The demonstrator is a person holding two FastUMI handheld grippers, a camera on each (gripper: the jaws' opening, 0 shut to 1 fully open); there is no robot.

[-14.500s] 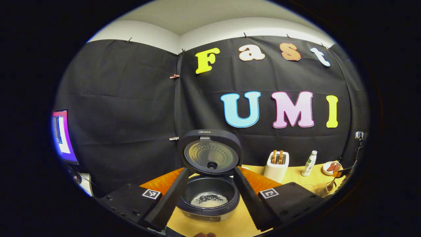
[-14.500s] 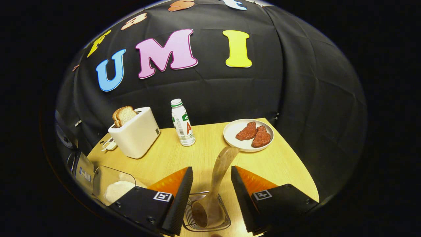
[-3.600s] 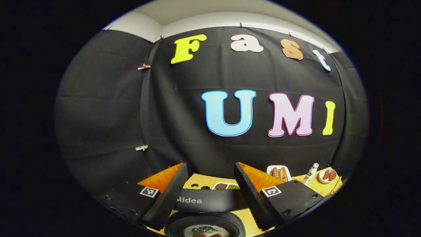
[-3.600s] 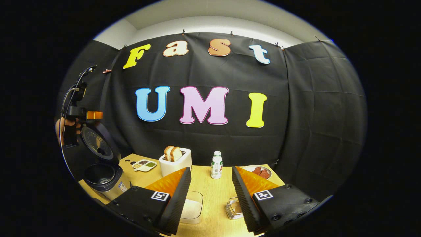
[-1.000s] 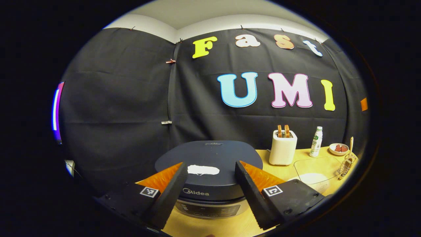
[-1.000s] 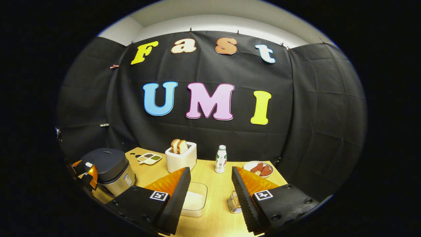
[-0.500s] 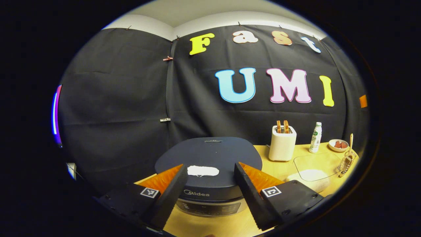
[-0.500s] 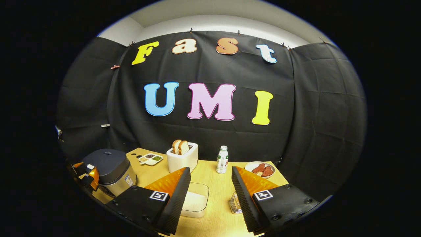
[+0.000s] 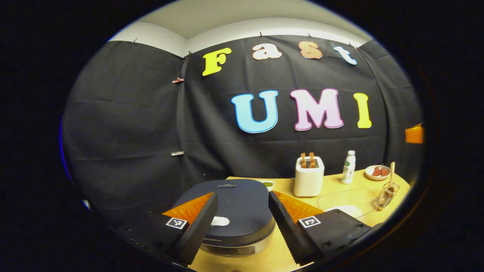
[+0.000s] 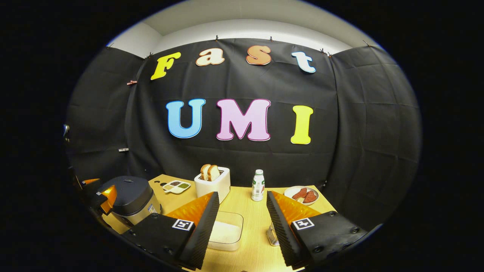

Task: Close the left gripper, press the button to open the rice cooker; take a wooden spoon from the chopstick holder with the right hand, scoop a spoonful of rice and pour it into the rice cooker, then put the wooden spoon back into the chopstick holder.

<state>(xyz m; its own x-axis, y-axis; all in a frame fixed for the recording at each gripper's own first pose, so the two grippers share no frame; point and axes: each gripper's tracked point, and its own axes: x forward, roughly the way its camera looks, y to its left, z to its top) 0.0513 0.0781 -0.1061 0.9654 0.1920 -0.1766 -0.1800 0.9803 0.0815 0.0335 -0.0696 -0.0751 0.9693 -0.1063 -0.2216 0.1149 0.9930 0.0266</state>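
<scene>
1. My left tool (image 9: 242, 223) is spread wide, empty, over the shut rice cooker (image 9: 238, 211) at lower centre.
2. My right tool (image 10: 242, 226) gapes wide.
3. The wooden spoon (image 9: 391, 175), far right in the chopstick holder (image 9: 385, 192), looks light and stiff; I'd grip its handle.

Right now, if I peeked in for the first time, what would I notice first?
Probably the big dark rice cooker, lid shut, at the table's left end, right in front of the open left gripper. Next, the white toaster with bread sticking up at the back, and the plate of red meat on the right.
</scene>
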